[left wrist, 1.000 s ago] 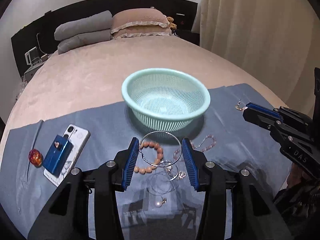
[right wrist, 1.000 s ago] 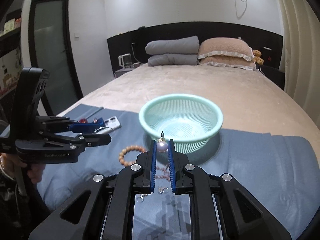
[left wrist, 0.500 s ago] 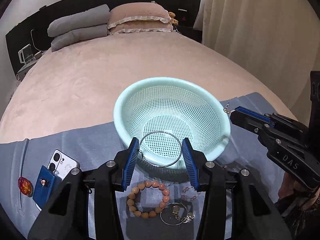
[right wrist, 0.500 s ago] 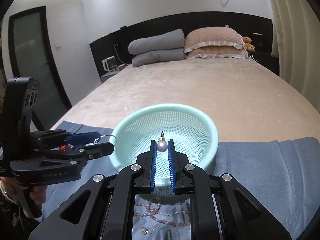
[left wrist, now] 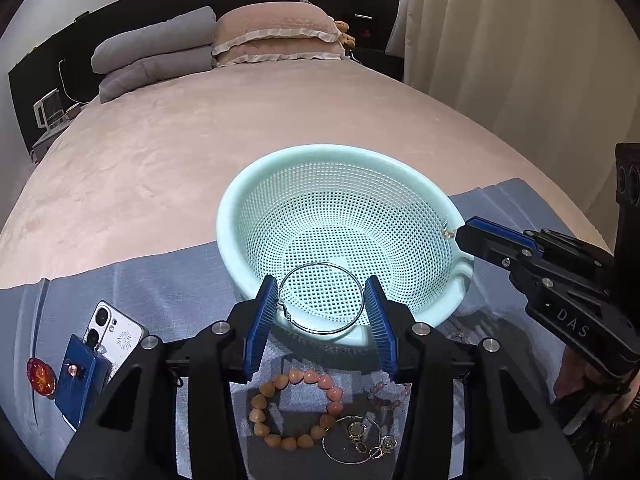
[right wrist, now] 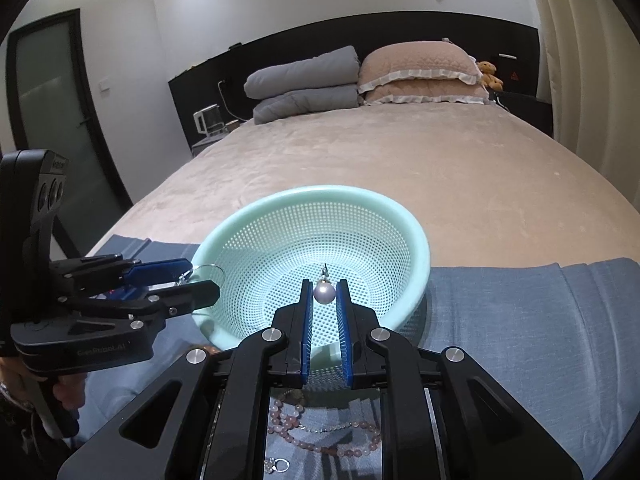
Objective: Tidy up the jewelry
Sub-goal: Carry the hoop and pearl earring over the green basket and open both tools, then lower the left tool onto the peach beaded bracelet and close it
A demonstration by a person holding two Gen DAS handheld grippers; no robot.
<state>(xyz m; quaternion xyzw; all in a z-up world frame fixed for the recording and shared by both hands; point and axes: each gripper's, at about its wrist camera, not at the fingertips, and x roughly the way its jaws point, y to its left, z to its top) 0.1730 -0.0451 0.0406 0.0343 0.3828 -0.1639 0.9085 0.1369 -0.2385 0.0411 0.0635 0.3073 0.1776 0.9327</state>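
Note:
A mint mesh basket (left wrist: 240, 216) (right wrist: 416, 240) stands on a blue cloth (left wrist: 160, 280) on the bed. My left gripper (left wrist: 322, 298) is shut on a thin silver hoop (left wrist: 352, 280) held across its pads over the basket's near rim; it shows in the right wrist view (right wrist: 192, 280). My right gripper (right wrist: 324, 292) is shut on a pearl earring (right wrist: 323, 292) over the basket's near side; it shows in the left wrist view (left wrist: 460, 236). An orange bead bracelet (left wrist: 296, 412), a silver hoop with small rings (left wrist: 354, 440) and a pink bead chain (right wrist: 320, 436) lie on the cloth.
A white phone (left wrist: 120, 332) with a blue box (left wrist: 78, 380) on it and an orange gem (left wrist: 40, 374) lie at the cloth's left. Grey and pink pillows (left wrist: 224, 44) sit at the headboard. A curtain (left wrist: 520, 40) hangs at the right.
Both grippers have moved forward and up from the jewelry pile to over the basket's near rim, each still holding its piece. The basket looks larger and nearer.

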